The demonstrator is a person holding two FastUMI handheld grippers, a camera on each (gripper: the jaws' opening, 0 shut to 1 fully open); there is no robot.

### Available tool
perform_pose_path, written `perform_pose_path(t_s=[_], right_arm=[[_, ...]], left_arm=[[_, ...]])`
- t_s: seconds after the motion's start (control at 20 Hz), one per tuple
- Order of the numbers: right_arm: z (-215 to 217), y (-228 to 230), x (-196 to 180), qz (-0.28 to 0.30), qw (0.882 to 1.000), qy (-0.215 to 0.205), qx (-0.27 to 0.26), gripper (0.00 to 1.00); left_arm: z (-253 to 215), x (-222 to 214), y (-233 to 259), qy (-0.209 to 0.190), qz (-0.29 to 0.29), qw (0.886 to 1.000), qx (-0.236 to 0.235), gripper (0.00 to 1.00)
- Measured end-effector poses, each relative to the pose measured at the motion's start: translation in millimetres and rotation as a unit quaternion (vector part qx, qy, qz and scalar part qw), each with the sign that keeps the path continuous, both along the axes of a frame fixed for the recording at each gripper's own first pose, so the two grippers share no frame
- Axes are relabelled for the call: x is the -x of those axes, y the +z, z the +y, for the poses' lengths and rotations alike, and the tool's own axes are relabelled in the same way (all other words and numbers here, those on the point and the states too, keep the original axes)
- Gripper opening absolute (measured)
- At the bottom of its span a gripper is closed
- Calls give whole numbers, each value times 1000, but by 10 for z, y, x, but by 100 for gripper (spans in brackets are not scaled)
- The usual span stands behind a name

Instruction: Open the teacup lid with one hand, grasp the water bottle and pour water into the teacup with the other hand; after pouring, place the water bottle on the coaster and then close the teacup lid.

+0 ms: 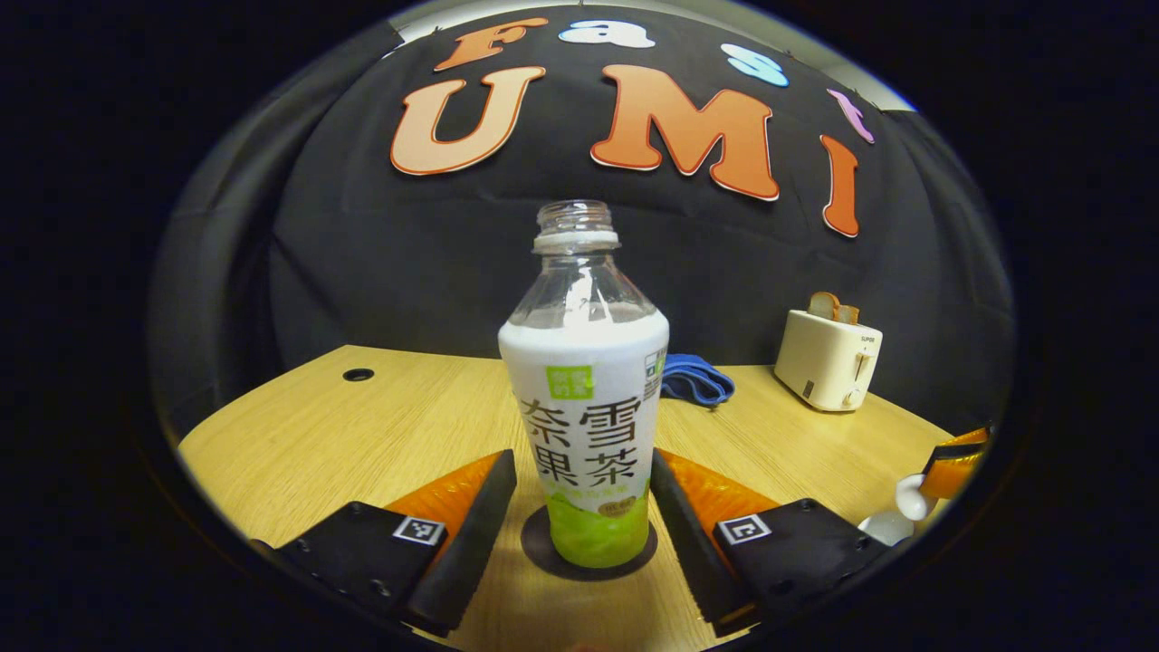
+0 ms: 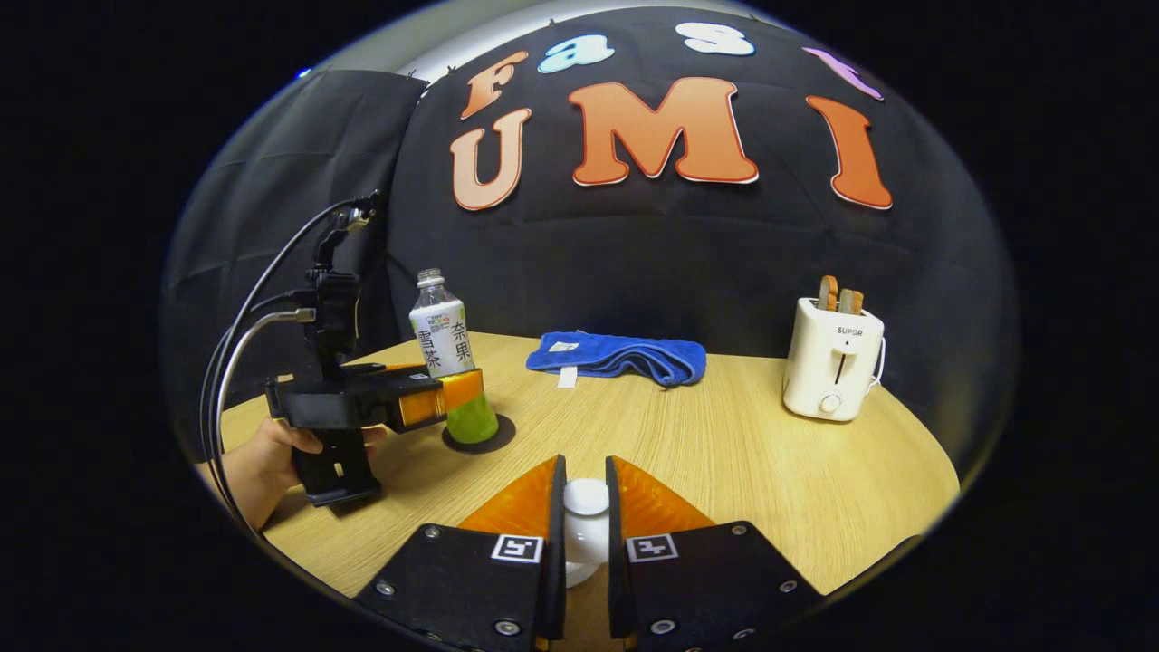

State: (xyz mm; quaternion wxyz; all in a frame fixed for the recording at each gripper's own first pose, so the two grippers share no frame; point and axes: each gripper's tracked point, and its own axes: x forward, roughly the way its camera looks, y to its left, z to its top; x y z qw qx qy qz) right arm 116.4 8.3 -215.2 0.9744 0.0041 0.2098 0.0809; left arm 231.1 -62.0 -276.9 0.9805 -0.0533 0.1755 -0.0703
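Frame centre: water bottle (image 1: 584, 398), uncapped, light, thin-walled, standing on coaster (image 1: 543, 554). Left gripper (image 1: 584, 507) open, flanking its lower label; grip there, gently. Right gripper (image 2: 584, 521) apparently closed on teacup lid (image 2: 586, 496) knob, bottom centre.

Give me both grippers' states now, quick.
Left gripper: open, fingers either side of the white-and-green plastic bottle on the dark round coaster.
Right gripper: shut on the white teacup lid knob.
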Motion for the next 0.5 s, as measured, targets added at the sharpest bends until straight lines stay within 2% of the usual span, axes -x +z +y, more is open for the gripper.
perform_pose_path(t_s=[0.05, 0.5], right_arm=[[30, 1, 5, -1, 1000, 2, 2, 19], [204, -95, 61, 0, 1000, 19, 6, 19]], left_arm=[[2, 7, 40, -1, -5, 1000, 3, 96], [-61, 235, -38, -19, 10, 1000, -9, 98]])
